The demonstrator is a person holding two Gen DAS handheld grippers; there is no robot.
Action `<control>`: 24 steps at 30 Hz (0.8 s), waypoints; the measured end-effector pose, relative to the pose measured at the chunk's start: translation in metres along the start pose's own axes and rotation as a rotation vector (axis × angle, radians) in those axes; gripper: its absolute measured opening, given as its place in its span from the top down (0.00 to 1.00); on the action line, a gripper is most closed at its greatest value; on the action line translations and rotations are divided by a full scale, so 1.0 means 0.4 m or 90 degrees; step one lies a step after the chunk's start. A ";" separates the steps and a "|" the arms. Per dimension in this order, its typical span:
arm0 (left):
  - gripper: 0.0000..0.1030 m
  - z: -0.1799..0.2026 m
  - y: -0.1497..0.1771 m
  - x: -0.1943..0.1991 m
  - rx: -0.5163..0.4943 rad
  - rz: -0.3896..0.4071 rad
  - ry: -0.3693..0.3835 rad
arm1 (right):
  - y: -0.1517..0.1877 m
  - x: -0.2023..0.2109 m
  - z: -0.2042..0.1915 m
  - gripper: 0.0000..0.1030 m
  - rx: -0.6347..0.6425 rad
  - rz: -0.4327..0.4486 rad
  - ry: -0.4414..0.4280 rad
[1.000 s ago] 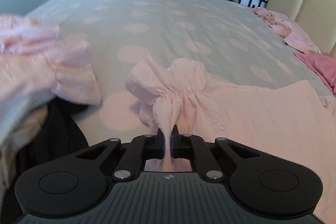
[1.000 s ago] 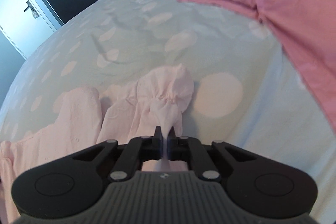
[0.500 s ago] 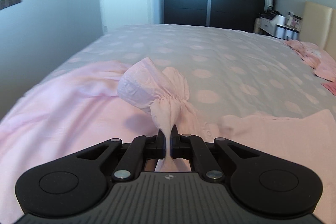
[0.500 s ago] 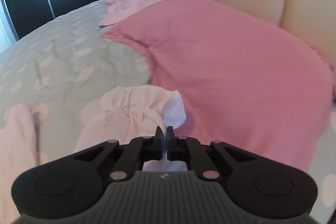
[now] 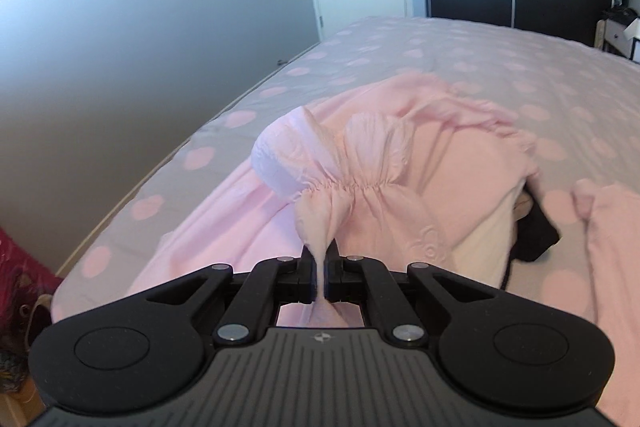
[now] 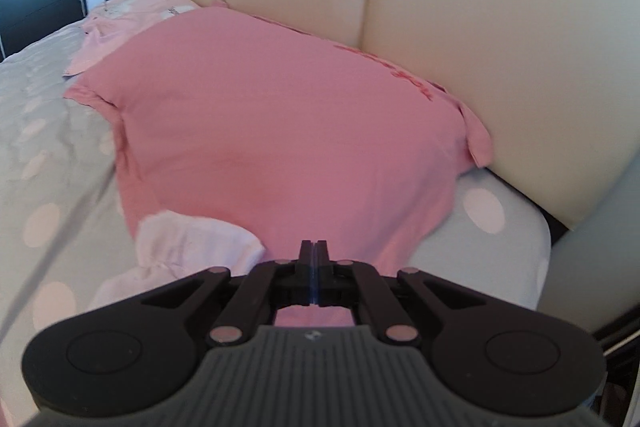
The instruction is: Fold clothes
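— While the left gripper [image 5: 319,259] pinches the light pink garment [image 5: 400,195] by its gathered sleeve near the bed's [image 5: 460,47] left edge, what about the right?
— The right gripper [image 6: 315,251] is closed on nothing visible, above a pink T-shirt [image 6: 280,131] by the headboard [image 6: 480,27].

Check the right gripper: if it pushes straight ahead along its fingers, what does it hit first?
Most likely the darker pink shirt spread on the bed: it fills the view directly beyond the right gripper, whose jaws are together. Past it stands the cream headboard. Depth is hard to judge in the fisheye view.
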State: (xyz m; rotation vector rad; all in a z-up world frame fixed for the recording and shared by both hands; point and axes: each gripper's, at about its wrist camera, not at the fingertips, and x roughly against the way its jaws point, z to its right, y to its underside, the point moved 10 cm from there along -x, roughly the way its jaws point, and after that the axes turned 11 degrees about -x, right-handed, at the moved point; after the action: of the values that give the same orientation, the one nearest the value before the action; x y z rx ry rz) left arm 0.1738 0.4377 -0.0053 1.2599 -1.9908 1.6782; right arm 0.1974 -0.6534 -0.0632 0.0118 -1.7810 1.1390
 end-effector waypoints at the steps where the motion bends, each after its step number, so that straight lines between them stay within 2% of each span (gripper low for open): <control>1: 0.99 -0.010 0.010 -0.002 0.000 -0.006 0.001 | 0.005 -0.001 0.009 1.00 -0.010 -0.008 -0.010; 2: 0.99 -0.017 0.022 -0.005 0.000 -0.012 0.003 | 0.010 -0.003 0.014 0.95 -0.021 -0.018 -0.026; 4: 0.99 -0.018 0.038 -0.010 -0.007 -0.019 0.010 | 0.018 -0.005 0.005 0.94 -0.033 -0.030 -0.063; 7: 0.98 -0.011 0.052 -0.016 -0.018 -0.028 0.016 | 0.025 -0.008 -0.038 0.88 -0.011 -0.029 -0.099; 8: 0.97 -0.007 0.053 -0.019 -0.014 -0.032 0.020 | 0.027 -0.009 -0.053 0.74 -0.004 -0.026 -0.109; 9: 0.93 -0.005 0.053 -0.022 -0.006 -0.035 0.020 | 0.028 -0.010 -0.067 0.65 0.002 -0.022 -0.121; 12: 0.64 -0.002 0.042 -0.023 0.012 -0.032 0.009 | 0.025 -0.012 -0.104 0.65 0.015 -0.007 -0.155; 15: 0.61 0.012 0.012 -0.013 0.006 -0.003 0.000 | 0.030 -0.021 -0.152 0.65 0.022 -0.011 -0.197; 19: 0.59 0.052 -0.033 -0.003 -0.005 0.022 -0.010 | 0.068 -0.055 -0.232 0.65 0.040 -0.054 -0.234; 22: 0.59 0.084 -0.058 -0.004 -0.018 0.032 -0.008 | 0.102 -0.097 -0.268 0.66 0.073 -0.087 -0.194; 23: 0.59 0.094 -0.065 -0.005 -0.024 0.036 -0.007 | 0.110 -0.112 -0.271 0.77 0.083 -0.091 -0.173; 24: 0.59 0.105 -0.071 -0.006 -0.030 0.039 -0.005 | 0.112 -0.120 -0.275 0.97 0.085 -0.092 -0.165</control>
State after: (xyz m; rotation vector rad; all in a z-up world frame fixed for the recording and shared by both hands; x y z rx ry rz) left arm 0.2100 0.4023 -0.0005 1.2032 -2.0808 1.6457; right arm 0.2800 -0.5740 -0.1202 0.3770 -1.8916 1.1913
